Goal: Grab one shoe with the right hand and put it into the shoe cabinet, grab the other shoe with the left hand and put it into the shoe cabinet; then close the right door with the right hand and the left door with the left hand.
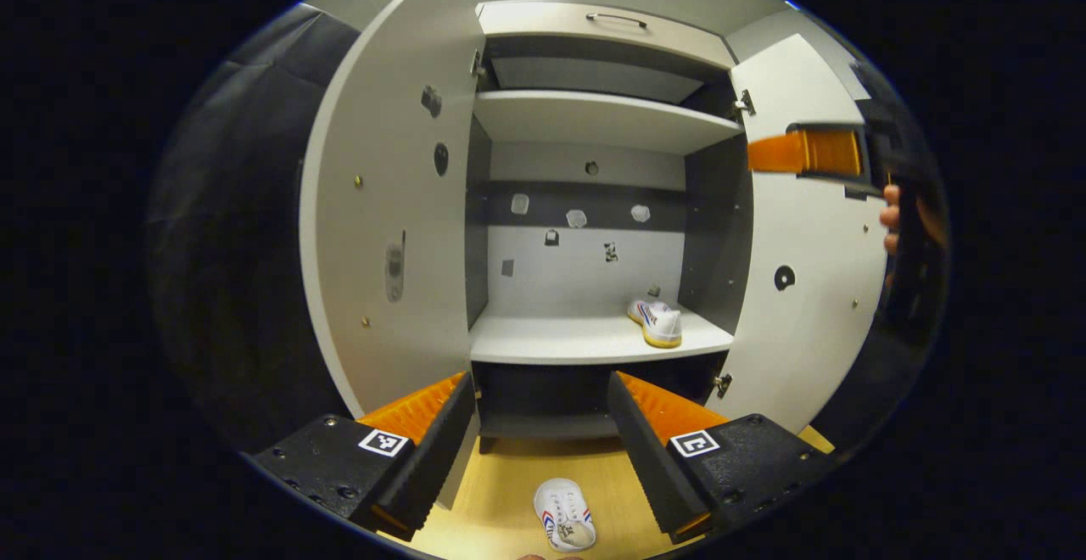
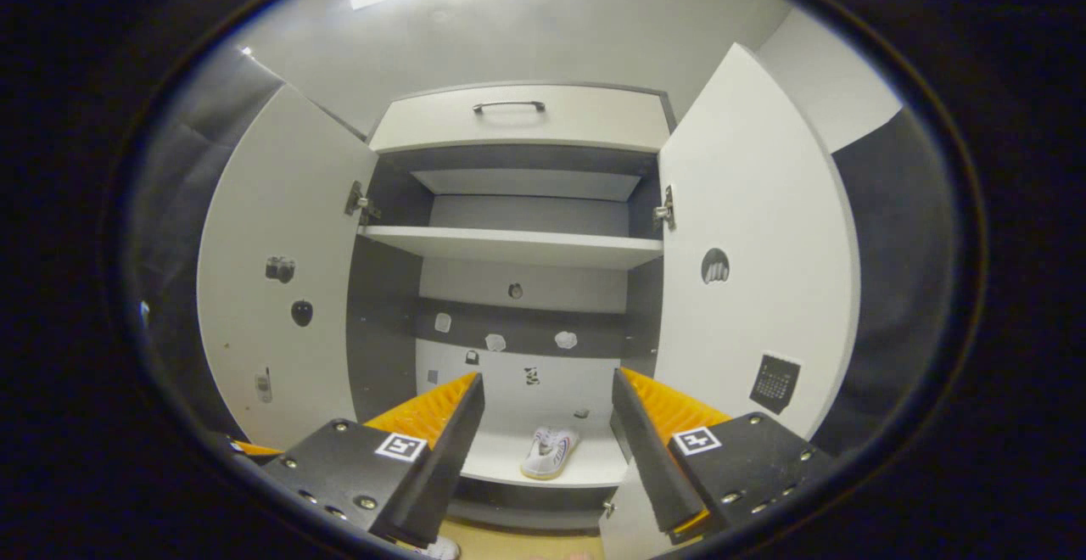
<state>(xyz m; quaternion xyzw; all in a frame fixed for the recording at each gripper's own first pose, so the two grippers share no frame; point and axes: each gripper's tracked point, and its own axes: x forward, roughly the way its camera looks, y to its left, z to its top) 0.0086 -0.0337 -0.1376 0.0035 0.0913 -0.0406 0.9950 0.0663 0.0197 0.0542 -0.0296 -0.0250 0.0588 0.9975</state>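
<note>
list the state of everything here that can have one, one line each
left door: open
right door: open
drawer: shut
shoe on shelf: inside the cabinet, lying on the lower shelf, right side
shoe on floor: lying outside, in front of the cabinet
left gripper: open, empty
right gripper: open, empty

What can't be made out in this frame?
- Left gripper view: the floor shoe has its near end cut off by the picture's lower edge.
- Right gripper view: the shelf shoe is too small to show detail.
- Both views: the small stickers inside the cabinet are unreadable.
</note>
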